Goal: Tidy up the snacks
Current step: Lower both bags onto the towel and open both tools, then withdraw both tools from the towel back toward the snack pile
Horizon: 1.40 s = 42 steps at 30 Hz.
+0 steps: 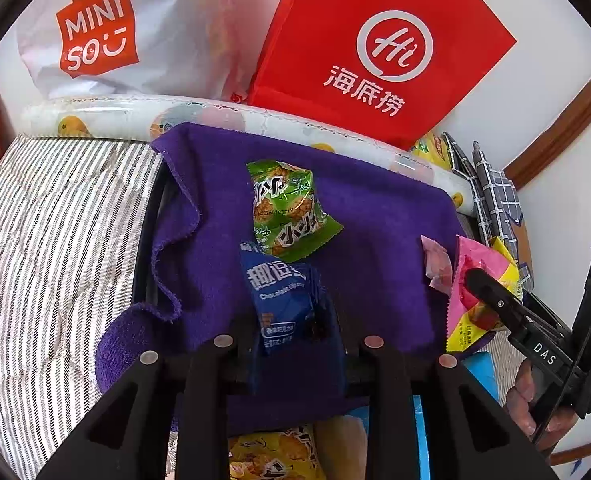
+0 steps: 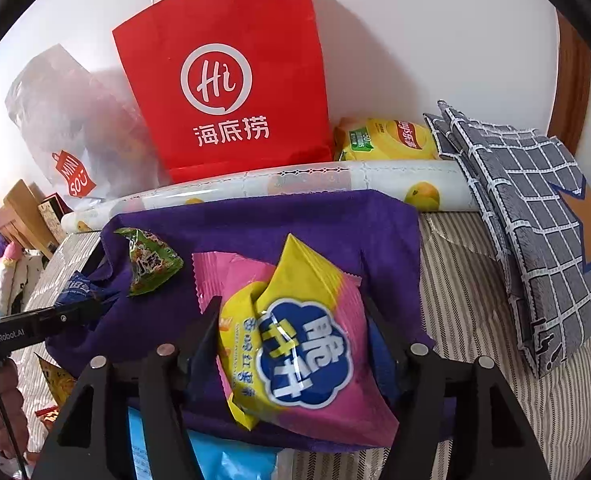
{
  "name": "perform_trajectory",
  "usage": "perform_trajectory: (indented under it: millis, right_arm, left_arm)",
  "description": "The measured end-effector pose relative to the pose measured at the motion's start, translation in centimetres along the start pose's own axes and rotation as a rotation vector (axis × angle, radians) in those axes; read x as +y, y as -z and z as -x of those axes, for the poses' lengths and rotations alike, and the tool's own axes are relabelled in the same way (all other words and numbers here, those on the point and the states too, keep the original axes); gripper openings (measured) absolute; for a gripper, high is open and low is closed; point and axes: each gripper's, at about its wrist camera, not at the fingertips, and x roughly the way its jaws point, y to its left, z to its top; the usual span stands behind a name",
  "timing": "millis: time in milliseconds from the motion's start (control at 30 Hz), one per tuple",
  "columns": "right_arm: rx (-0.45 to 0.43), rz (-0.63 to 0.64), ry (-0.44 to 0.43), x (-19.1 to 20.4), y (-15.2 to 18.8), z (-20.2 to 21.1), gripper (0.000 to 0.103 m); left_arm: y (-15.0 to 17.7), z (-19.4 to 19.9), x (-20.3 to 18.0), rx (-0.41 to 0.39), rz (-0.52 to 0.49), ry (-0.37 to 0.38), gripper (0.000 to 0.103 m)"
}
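Note:
A purple towel (image 1: 375, 216) lies spread on the bed; it also shows in the right wrist view (image 2: 255, 224). A green snack packet (image 1: 287, 208) lies on it, seen too in the right wrist view (image 2: 151, 260). My left gripper (image 1: 295, 320) is shut on a blue chocolate-chip cookie packet (image 1: 279, 292) and holds it over the towel; the same packet shows at the left (image 2: 79, 288). My right gripper (image 2: 295, 320) is shut on a pink and yellow chips packet (image 2: 307, 344), which also shows at the right (image 1: 475, 296).
A red paper bag (image 2: 223, 80), a white Miniso bag (image 1: 95, 28) and a yellow chips bag (image 2: 387, 140) stand against the wall behind a rolled fruit-print sheet (image 2: 295, 184). A grey checked cushion (image 2: 535, 216) lies at the right. A yellow packet (image 1: 271, 456) and a light-blue packet (image 2: 223, 456) lie near me.

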Motion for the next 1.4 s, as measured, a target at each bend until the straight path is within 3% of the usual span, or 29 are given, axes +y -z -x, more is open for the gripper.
perform_trajectory:
  millis: [67, 233, 467, 600, 933, 1100, 1400]
  right_arm:
    - [-0.014, -0.001, -0.019, 0.1, 0.0, 0.3, 0.070]
    - [-0.090, 0.039, -0.039, 1.1, -0.1, 1.9, 0.079]
    - [-0.121, 0.042, 0.029, 1.6, 0.0, 3.8, 0.079]
    - [-0.130, 0.041, 0.044, 2.5, 0.8, 5.6, 0.079]
    - [-0.139, 0.026, 0.116, 4.9, 2.9, 11.7, 0.089]
    - [-0.125, 0.013, 0.151, 6.4, 4.3, 13.2, 0.089]
    - [-0.205, -0.051, 0.165, 8.1, 7.3, 15.8, 0.089]
  left_arm:
    - [0.0, 0.0, -0.1, 0.003, 0.000, 0.002, 0.039]
    - [-0.2, 0.6, -0.5, 0.001, -0.014, 0.016, 0.054]
    - [-0.3, 2.0, -1.3, -0.020, -0.031, 0.031, 0.065]
    - [-0.2, 2.9, -2.1, -0.012, -0.057, 0.019, 0.066]
    - [1.5, 8.2, -3.0, -0.114, -0.113, -0.031, 0.090]
    - [3.2, 10.3, -2.7, -0.125, -0.150, -0.080, 0.090]
    - [6.1, 13.6, -1.5, -0.162, -0.190, -0.022, 0.088]
